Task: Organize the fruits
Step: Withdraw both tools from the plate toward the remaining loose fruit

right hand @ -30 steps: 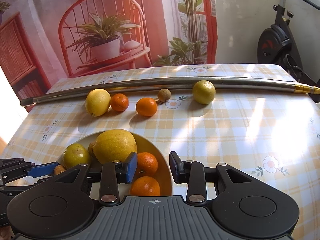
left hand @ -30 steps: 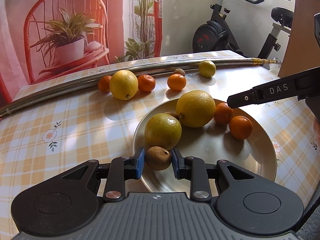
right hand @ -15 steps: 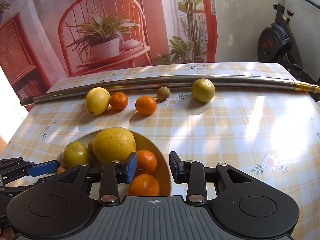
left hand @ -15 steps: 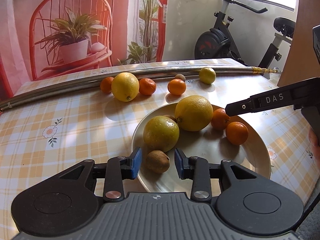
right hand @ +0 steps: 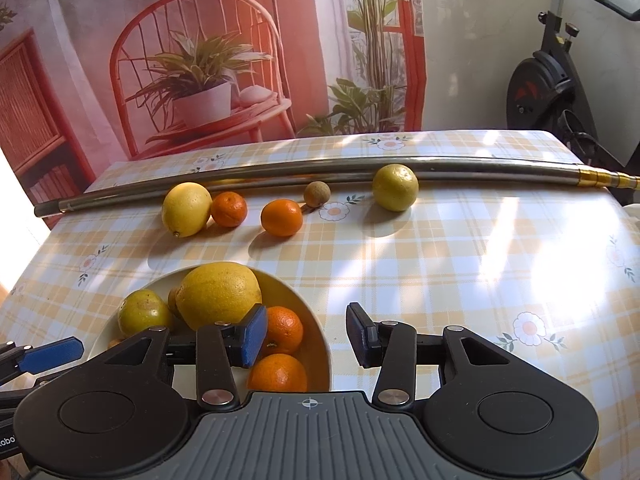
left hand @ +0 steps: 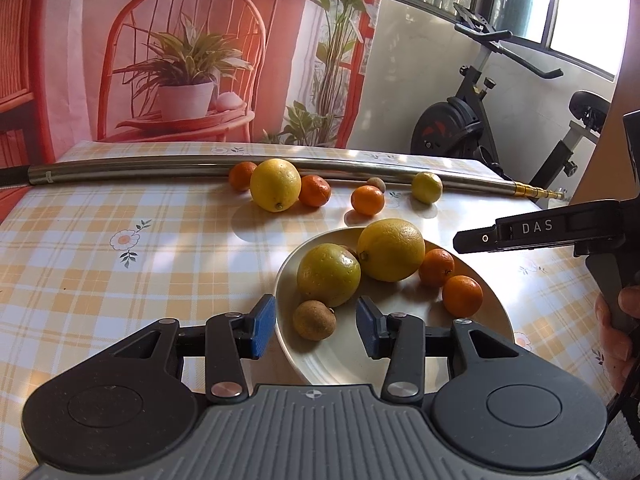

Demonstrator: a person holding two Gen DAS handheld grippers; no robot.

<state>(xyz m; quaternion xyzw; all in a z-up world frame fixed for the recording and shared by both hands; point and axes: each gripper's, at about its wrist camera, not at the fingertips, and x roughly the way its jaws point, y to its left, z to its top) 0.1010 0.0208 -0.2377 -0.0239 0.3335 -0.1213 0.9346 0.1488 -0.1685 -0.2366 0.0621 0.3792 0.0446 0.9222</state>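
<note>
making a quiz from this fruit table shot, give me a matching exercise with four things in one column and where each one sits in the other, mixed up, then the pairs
Things
1. small brown fruit
2. metal pole
3. left gripper
4. lone yellow-green fruit

Places
A. along the far side of the table
B. on the cloth against the pole, right of the other loose fruit
C. in the plate, near its front rim
D. jaws open either side of the brown fruit, pads clear of it

Pairs: 1-C, 2-A, 3-D, 4-B
</note>
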